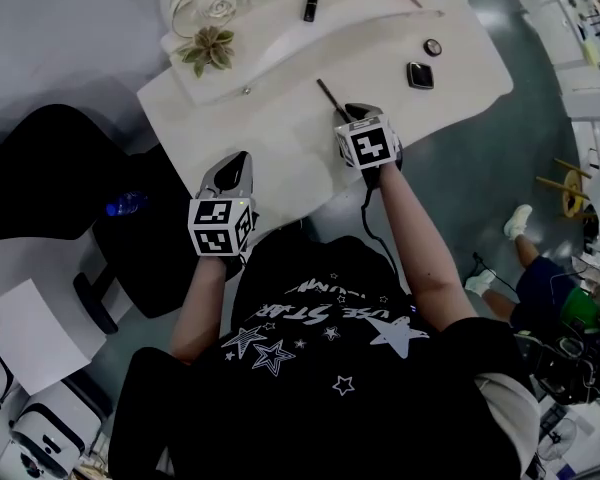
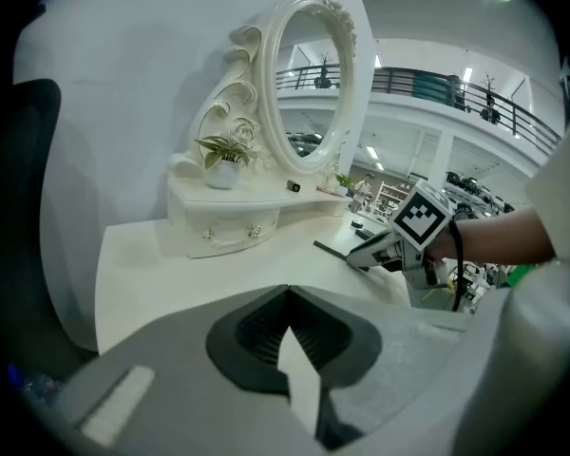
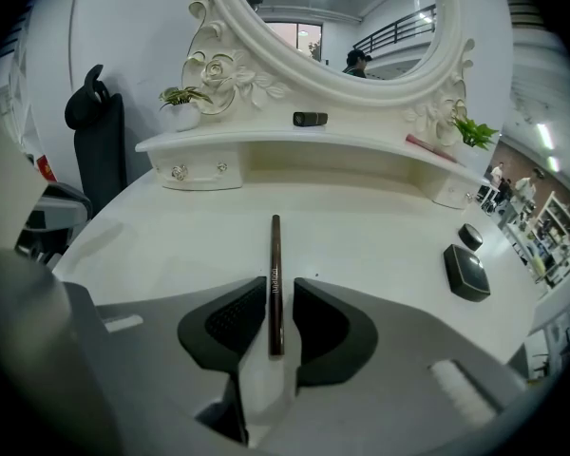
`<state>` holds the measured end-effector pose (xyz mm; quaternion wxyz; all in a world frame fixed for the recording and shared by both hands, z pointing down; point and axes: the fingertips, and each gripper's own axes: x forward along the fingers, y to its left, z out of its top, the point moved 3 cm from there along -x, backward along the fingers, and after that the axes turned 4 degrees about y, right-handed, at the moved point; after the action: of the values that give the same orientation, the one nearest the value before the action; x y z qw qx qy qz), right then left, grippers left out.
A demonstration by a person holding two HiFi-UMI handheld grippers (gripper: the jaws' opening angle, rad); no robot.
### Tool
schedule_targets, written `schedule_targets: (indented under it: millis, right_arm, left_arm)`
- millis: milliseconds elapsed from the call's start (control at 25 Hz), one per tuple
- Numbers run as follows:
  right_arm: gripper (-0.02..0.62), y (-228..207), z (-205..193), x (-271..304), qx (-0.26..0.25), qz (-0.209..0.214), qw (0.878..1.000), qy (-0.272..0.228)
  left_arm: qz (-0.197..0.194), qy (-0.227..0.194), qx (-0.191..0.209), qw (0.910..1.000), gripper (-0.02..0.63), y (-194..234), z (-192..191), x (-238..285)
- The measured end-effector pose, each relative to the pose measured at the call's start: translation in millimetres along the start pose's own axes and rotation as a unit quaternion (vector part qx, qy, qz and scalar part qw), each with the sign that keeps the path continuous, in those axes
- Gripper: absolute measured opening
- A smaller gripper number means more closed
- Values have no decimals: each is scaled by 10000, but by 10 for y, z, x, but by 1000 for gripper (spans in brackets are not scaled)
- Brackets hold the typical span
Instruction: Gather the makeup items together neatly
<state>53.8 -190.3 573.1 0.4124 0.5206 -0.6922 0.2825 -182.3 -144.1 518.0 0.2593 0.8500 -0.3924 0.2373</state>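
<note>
White table point(image 3: 380, 218) runs under both tools. Nearest, the left claw point(image 2: 287, 294) idles with its jaws together, empty. The right claw point(image 3: 274, 304) stands slightly apart around a brown pencil point(image 3: 275, 255) that lies on the table, pads seemingly clear of it. Keep both pads square to the barrel so that it cannot roll. Its likely place is farther right, beside the dark compact point(image 3: 466, 271) and the round pot point(image 3: 470, 236). A dark tube point(image 3: 310, 119) waits on the shelf beyond.

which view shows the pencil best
The right gripper view: the pencil runs full length, close up, between the right tool's parted jaws. The head view shows only its far end beyond the tool. The left gripper view shows it as a thin dark sliver, far off.
</note>
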Motion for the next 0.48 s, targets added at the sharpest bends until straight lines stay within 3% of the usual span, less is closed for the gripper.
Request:
schedule_targets:
  millis: [320,480]
  right_arm:
    - [339,-135,2,-333,460,-70,9978,-475]
    - [412,-382,-26,-576,843,-320,9923,-843]
  left_arm:
    - [-194,-38,119,9997,2,-93,72,12]
    - [-209,-156,116,9996,2,-178,133,-9]
